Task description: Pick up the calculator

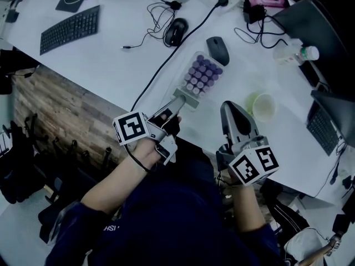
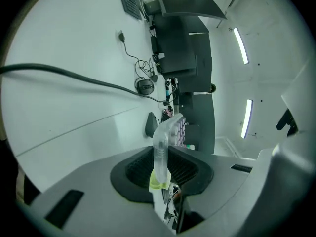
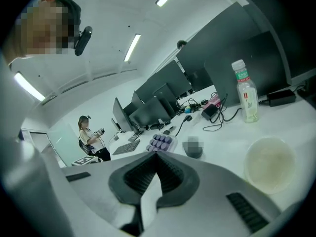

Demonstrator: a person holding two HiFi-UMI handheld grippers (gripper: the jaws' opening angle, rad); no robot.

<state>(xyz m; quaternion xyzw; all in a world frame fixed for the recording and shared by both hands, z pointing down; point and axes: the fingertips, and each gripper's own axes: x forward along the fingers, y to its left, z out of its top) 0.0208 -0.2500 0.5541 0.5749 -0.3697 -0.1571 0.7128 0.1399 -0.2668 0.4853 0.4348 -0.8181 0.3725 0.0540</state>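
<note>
The ribbed pads of the left gripper (image 2: 160, 158) are pressed against both faces of the calculator (image 2: 161, 139). There it is seen edge-on as a clear plastic strip, with a yellow-green label (image 2: 158, 181) at the gripped end and rows of purple keys (image 2: 178, 128) at the far end. In the head view the grip is seen at the calculator's near short end, and the body is stretched away from the jaws over the white table (image 1: 111, 65). It seems to be raised, but whether the far end is clear of the tabletop cannot be settled from this angle. The right gripper (image 3: 156, 163) is closed pad against pad with nothing between, and it is held just to the right of the calculator, apart from it. A black cable (image 1: 167, 61) is run across the table past the calculator's left side. A dark mouse (image 1: 217, 50) is set just beyond the keys, and a small pale green cup (image 1: 264, 106) is placed just beside the right gripper's tips. Farther off, a second mouse (image 1: 176, 31), a black keyboard (image 1: 70, 27) and a water bottle (image 1: 297, 54) are spread over the table.
</note>
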